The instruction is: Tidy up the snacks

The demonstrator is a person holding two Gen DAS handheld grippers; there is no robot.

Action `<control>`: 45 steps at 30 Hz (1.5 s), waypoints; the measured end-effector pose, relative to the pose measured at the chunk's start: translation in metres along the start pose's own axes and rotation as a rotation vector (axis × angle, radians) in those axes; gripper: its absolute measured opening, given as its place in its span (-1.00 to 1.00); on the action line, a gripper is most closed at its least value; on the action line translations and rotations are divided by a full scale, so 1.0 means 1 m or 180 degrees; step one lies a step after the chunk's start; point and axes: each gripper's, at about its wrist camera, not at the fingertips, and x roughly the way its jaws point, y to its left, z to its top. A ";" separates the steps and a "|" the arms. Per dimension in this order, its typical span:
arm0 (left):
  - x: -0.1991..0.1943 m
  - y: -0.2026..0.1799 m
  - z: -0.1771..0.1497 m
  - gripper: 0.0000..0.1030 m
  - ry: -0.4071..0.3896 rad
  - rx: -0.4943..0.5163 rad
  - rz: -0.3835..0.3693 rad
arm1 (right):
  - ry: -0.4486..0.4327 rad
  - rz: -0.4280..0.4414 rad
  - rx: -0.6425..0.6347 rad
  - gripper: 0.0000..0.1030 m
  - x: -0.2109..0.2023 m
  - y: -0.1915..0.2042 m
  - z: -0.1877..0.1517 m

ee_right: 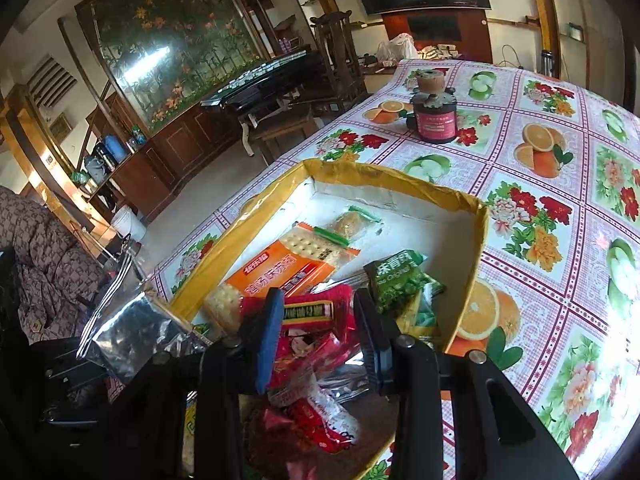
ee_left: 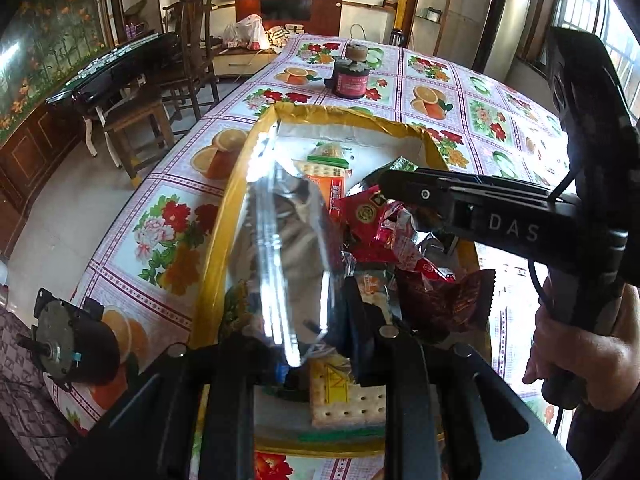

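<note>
A shallow box with a yellow rim (ee_left: 236,184) (ee_right: 476,240) sits on the flowered tablecloth and holds several snack packets. My left gripper (ee_left: 316,336) is shut on a silver foil bag (ee_left: 288,248) and holds it over the box's left side; the bag also shows in the right wrist view (ee_right: 132,332). My right gripper (ee_right: 316,320) (ee_left: 384,184) is over the box with its fingers spread on either side of a red packet (ee_right: 308,312). Orange cracker packs (ee_right: 296,264) and a green packet (ee_right: 396,276) lie further in.
A dark jar with a wooden top (ee_left: 352,72) (ee_right: 434,112) stands on the table behind the box. A small grey motor (ee_left: 76,352) lies at the table's near left edge. Chairs and a black table (ee_left: 132,68) stand left on the floor.
</note>
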 end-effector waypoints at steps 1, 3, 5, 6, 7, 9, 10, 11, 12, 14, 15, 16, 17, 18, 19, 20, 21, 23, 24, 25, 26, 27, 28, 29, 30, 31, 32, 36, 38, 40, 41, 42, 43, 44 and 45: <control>0.000 0.000 0.000 -0.44 0.0004 -0.0006 0.0005 | -0.0005 -0.0001 0.0007 -0.28 -0.001 -0.001 0.000; 0.000 0.001 0.000 -0.25 0.0009 -0.0018 0.0023 | -0.0015 -0.0013 0.0016 -0.25 -0.003 -0.003 0.000; 0.000 0.001 0.000 0.02 0.0017 -0.0031 0.0033 | -0.0030 -0.0013 0.0022 -0.22 -0.006 -0.004 -0.001; -0.001 0.001 0.000 0.18 0.0001 -0.0031 0.0025 | -0.0041 -0.0016 0.0023 -0.17 -0.008 -0.005 0.000; -0.002 0.001 0.000 0.34 -0.0017 -0.0028 0.0038 | -0.0052 -0.0006 0.0028 -0.13 -0.010 -0.005 -0.001; -0.006 -0.001 -0.001 0.50 -0.0055 -0.0004 0.0062 | -0.0060 0.0004 0.0029 -0.07 -0.013 -0.006 0.000; -0.008 -0.002 -0.002 0.53 -0.0076 0.0009 0.0079 | -0.0063 0.0011 0.0023 -0.07 -0.015 -0.006 0.000; -0.011 -0.003 -0.002 0.54 -0.0096 0.0018 0.0093 | -0.0068 0.0033 0.0005 -0.06 -0.018 -0.006 0.000; -0.014 -0.004 -0.003 0.57 -0.0118 0.0029 0.0094 | -0.0073 0.0054 -0.0024 -0.05 -0.020 -0.005 0.000; -0.022 -0.005 -0.006 0.59 -0.0159 0.0035 0.0094 | -0.0074 0.0066 -0.0117 0.01 -0.027 -0.002 -0.001; -0.025 -0.005 -0.007 0.64 -0.0175 0.0041 0.0106 | -0.0079 0.0070 -0.0177 0.02 -0.031 0.000 -0.002; -0.028 -0.005 -0.008 0.68 -0.0186 0.0054 0.0121 | -0.0079 0.0089 -0.0237 0.03 -0.035 0.002 -0.003; -0.032 -0.005 -0.011 0.69 -0.0202 0.0069 0.0142 | -0.0073 0.0115 -0.0281 0.04 -0.037 0.004 -0.004; -0.035 -0.006 -0.014 0.70 -0.0224 0.0081 0.0170 | -0.0075 0.0159 -0.0351 0.07 -0.042 0.006 -0.005; -0.040 -0.006 -0.017 0.71 -0.0239 0.0092 0.0195 | -0.0075 0.0184 -0.0415 0.10 -0.046 0.008 -0.006; -0.043 -0.006 -0.020 0.71 -0.0244 0.0095 0.0205 | -0.0076 0.0203 -0.0502 0.14 -0.051 0.011 -0.008; -0.048 -0.005 -0.024 0.73 -0.0250 0.0094 0.0216 | -0.0070 0.0218 -0.0587 0.18 -0.055 0.014 -0.010; -0.056 -0.004 -0.030 0.75 -0.0268 0.0109 0.0243 | -0.0030 0.0299 -0.0797 0.23 -0.066 0.021 -0.016; -0.060 -0.004 -0.034 0.77 -0.0267 0.0113 0.0267 | -0.0005 0.0344 -0.0886 0.26 -0.069 0.023 -0.018; -0.063 -0.004 -0.037 0.79 -0.0267 0.0112 0.0279 | 0.0027 0.0380 -0.0995 0.27 -0.074 0.027 -0.022; -0.067 -0.004 -0.041 0.79 -0.0268 0.0119 0.0286 | 0.0066 0.0401 -0.1094 0.28 -0.077 0.030 -0.027; -0.071 -0.004 -0.044 0.81 -0.0280 0.0126 0.0296 | 0.0110 0.0429 -0.1190 0.28 -0.081 0.033 -0.032; -0.076 -0.005 -0.048 0.83 -0.0301 0.0135 0.0310 | 0.0141 0.0452 -0.1252 0.28 -0.083 0.035 -0.036; -0.080 -0.005 -0.052 0.85 -0.0315 0.0140 0.0311 | 0.0167 0.0464 -0.1319 0.28 -0.086 0.037 -0.041; -0.084 -0.005 -0.056 0.88 -0.0318 0.0146 0.0306 | 0.0183 0.0461 -0.1387 0.28 -0.088 0.039 -0.045; -0.087 -0.006 -0.059 0.90 -0.0323 0.0151 0.0301 | 0.0196 0.0460 -0.1465 0.28 -0.092 0.041 -0.051; -0.091 -0.007 -0.063 0.91 -0.0338 0.0159 0.0310 | 0.0203 0.0473 -0.1520 0.28 -0.095 0.042 -0.055; -0.103 -0.012 -0.075 0.94 -0.0385 0.0211 0.0330 | 0.0188 0.0517 -0.1654 0.28 -0.105 0.045 -0.068; -0.109 -0.013 -0.079 0.94 -0.0420 0.0214 0.0319 | 0.0201 0.0545 -0.1700 0.29 -0.107 0.046 -0.072; -0.114 -0.014 -0.083 0.94 -0.0450 0.0210 0.0332 | 0.0220 0.0542 -0.1755 0.29 -0.108 0.047 -0.076; -0.116 -0.015 -0.084 0.94 -0.0460 0.0209 0.0327 | 0.0233 0.0529 -0.1781 0.29 -0.109 0.048 -0.078; -0.119 -0.015 -0.087 0.94 -0.0464 0.0215 0.0317 | 0.0243 0.0508 -0.1799 0.29 -0.109 0.048 -0.079; -0.120 -0.015 -0.087 0.94 -0.0468 0.0221 0.0311 | 0.0249 0.0487 -0.1814 0.29 -0.109 0.048 -0.080; -0.123 -0.015 -0.089 0.94 -0.0472 0.0222 0.0309 | 0.0250 0.0481 -0.1822 0.29 -0.110 0.047 -0.081; -0.124 -0.015 -0.091 0.94 -0.0472 0.0216 0.0305 | 0.0246 0.0482 -0.1823 0.29 -0.111 0.046 -0.082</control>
